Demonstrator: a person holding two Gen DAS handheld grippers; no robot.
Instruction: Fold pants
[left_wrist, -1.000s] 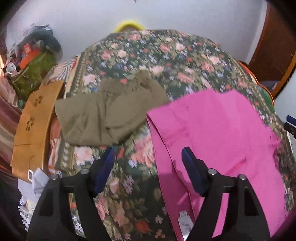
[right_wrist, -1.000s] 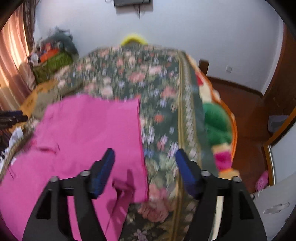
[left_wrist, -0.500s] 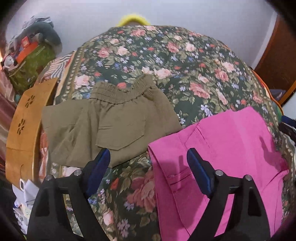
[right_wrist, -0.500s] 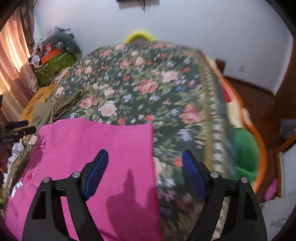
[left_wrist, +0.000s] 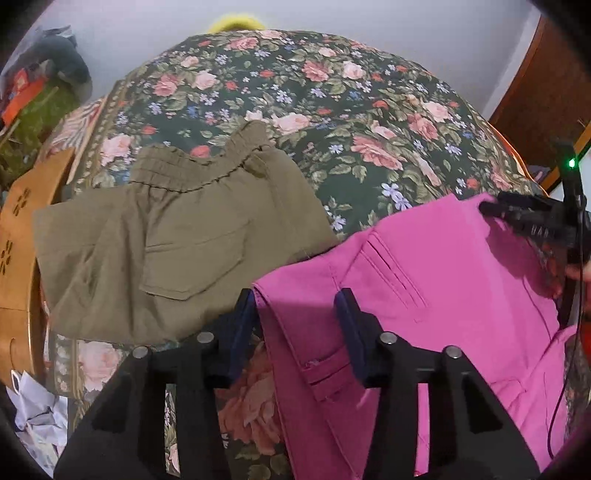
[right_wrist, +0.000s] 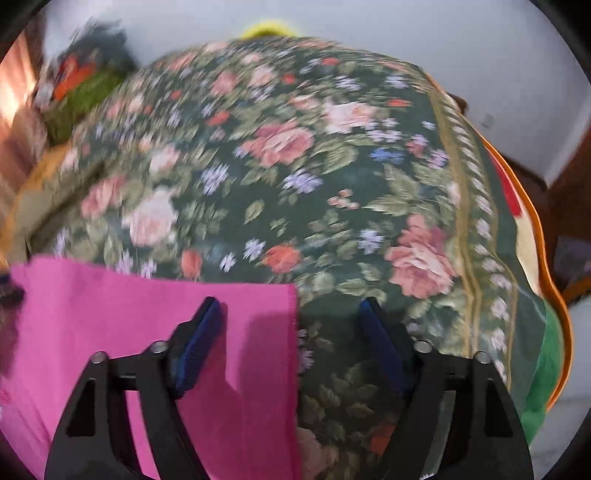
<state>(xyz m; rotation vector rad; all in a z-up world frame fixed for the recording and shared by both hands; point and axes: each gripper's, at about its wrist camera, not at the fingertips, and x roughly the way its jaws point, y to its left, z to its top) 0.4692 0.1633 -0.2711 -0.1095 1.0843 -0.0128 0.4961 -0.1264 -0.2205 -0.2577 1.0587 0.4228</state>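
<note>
At the bottom of the left wrist view, my left claw (left_wrist: 297, 314) is spread apart, its dark blue padded fingers (left_wrist: 349, 332) straddling the folded corner of the bright pink cotton pants (left_wrist: 424, 295); one pad sits just outside the pink edge and the other over the cloth, and I cannot tell whether either one touches it. The pink pants lie flat on the bed, whose dark green bedspread with pink roses (left_wrist: 332, 110) covers everything beneath. A slit pocket and a belt loop show on the pants close to my claw.

Just to the left lies a pair of olive-green shorts with an elastic gathered waistband (left_wrist: 177, 236), flat on the bedspread, a flapped pocket facing up. Their lower right edge runs close beside the pink corner. Farther left, a light brown wooden board with flower-shaped cutouts (left_wrist: 22, 229) stands at the bed's side. At the far right, my right claw (left_wrist: 495, 208) reaches the pink pants' far edge.

In the right wrist view, which is blurred, my right claw (right_wrist: 291, 325) is released wide, the left pad over the pink pants (right_wrist: 147, 314) and the right pad over bare bedspread (right_wrist: 332, 166), so the straight pink edge falls between them. Beyond the bed stands a white wall (right_wrist: 443, 44).
</note>
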